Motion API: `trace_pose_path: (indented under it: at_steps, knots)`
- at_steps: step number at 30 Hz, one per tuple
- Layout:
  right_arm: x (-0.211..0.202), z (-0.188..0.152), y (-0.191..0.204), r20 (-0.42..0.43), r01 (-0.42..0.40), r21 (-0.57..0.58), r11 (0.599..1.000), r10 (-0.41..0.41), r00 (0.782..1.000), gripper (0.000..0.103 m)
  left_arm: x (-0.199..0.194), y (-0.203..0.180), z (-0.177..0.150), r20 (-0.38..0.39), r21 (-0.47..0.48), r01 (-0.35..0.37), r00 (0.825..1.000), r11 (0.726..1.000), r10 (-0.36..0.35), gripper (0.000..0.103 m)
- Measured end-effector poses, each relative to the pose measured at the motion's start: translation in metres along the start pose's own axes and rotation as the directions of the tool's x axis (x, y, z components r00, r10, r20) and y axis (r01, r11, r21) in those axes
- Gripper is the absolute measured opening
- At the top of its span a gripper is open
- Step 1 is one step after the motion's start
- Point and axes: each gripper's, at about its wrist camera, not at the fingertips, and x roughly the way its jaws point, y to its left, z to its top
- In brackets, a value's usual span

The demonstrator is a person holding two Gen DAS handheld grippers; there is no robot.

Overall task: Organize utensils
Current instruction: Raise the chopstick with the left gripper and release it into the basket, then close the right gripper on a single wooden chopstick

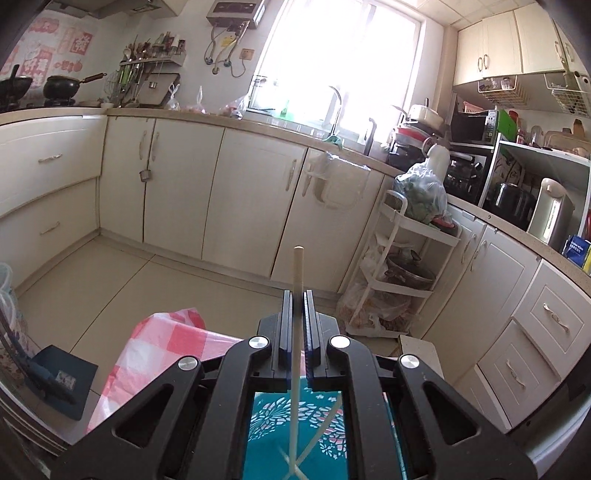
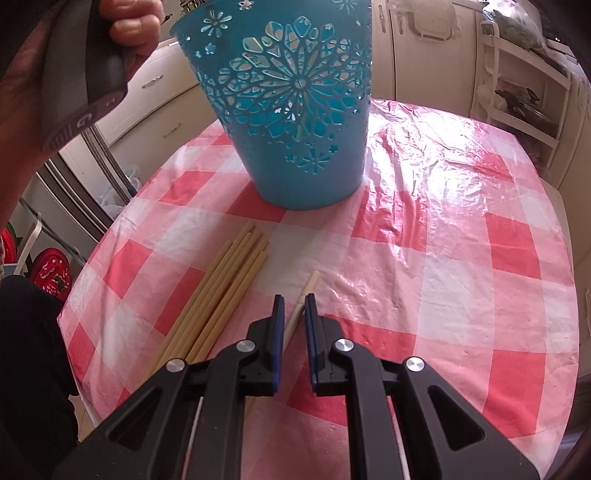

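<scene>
So, progress: the task looks begun but far from done; I judge most chopsticks are not yet in the bucket [image 2: 295, 110].
Landmark: the blue bucket with cut-out flowers stands upright on the checked cloth [image 2: 443, 258], at its far side.
Done so far: in the left wrist view, at least one pale stick [image 1: 325, 424] lies slanted inside the bucket; a second one may cross it at the bottom, but it is blurred and I cannot tell.
Left gripper [image 1: 297, 306]: it is above the bucket's mouth, jaws pressed together on one chopstick [image 1: 297, 280], which points up and away past the fingertips, its lower end down toward the bucket's inside.
Bundle [image 2: 221, 291]: in front of the bucket and a little to its left, lying flat on the cloth, sticks touching side by side.
Bundle count: about six or seven yellowish chopsticks; the near ends are hidden behind the gripper, so the count is not sure.
Right gripper [image 2: 294, 308]: in front of the bucket, just right of the bundle, jaws nearly together around a single pale chopstick [image 2: 306, 291]; the right pad seems to touch it, the left side shows a small gap.
Buckets: one.
Left to do: I think the held stick must drop in, then the single one, then the whole bundle.
Hand [image 2: 133, 22]: left of the bucket's rim, gripping a handle.
</scene>
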Motion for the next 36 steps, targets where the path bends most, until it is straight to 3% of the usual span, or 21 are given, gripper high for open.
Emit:
trace_pose_path:
  at_steps: [4,6,8,10,13,16,22,26,30,36]
  knots:
    - [0.0,0.0,0.0,0.002,0.002,-0.004,1.0,-0.002,1.0,0.012,-0.001,0.004,-0.013,-0.059,0.048,-0.021,0.998,0.999,0.024,0.005]
    - [0.0,0.0,0.0,0.005,0.002,-0.007,1.0,-0.002,1.0,0.012,-0.006,0.006,-0.017,-0.091,0.07,-0.027,0.995,0.997,0.033,0.01]
    - [0.0,-0.001,-0.001,0.009,-0.008,0.0,1.0,0.008,1.0,0.012,-0.017,0.01,-0.021,-0.112,0.091,-0.038,0.992,0.995,0.048,0.027]
    - [-0.001,-0.001,-0.006,0.009,-0.03,0.025,0.999,0.03,1.0,0.013,-0.038,0.018,-0.023,-0.102,0.095,-0.059,0.992,0.994,0.069,0.055]
    - [-0.002,-0.002,-0.013,0.006,-0.061,0.082,0.995,0.06,0.998,0.013,-0.072,0.035,-0.027,-0.077,0.082,-0.073,0.994,0.994,0.079,0.066]
    - [-0.004,-0.003,-0.009,0.008,-0.039,0.071,0.997,0.038,0.999,0.013,-0.098,0.057,-0.033,-0.053,0.051,-0.104,0.993,0.993,0.107,0.078]
    - [-0.001,-0.002,0.003,0.008,0.032,0.081,0.996,-0.033,0.999,0.017,-0.1,0.108,-0.045,-0.118,-0.107,-0.157,0.983,0.982,0.144,0.08]
    - [0.003,-0.001,0.023,0.008,0.125,0.014,0.992,-0.125,0.992,0.018,-0.1,0.119,-0.044,-0.124,-0.13,-0.156,0.982,0.979,0.14,0.08]
    - [0.005,0.001,0.034,-0.042,0.066,-0.158,0.985,-0.074,0.996,0.01,-0.102,0.122,-0.044,-0.131,-0.142,-0.143,0.983,0.979,0.125,0.08]
    - [0.007,0.006,0.033,-0.091,0.091,-0.158,0.983,-0.106,0.99,0.014,-0.098,0.122,-0.044,-0.152,-0.16,-0.143,0.981,0.977,0.118,0.08]
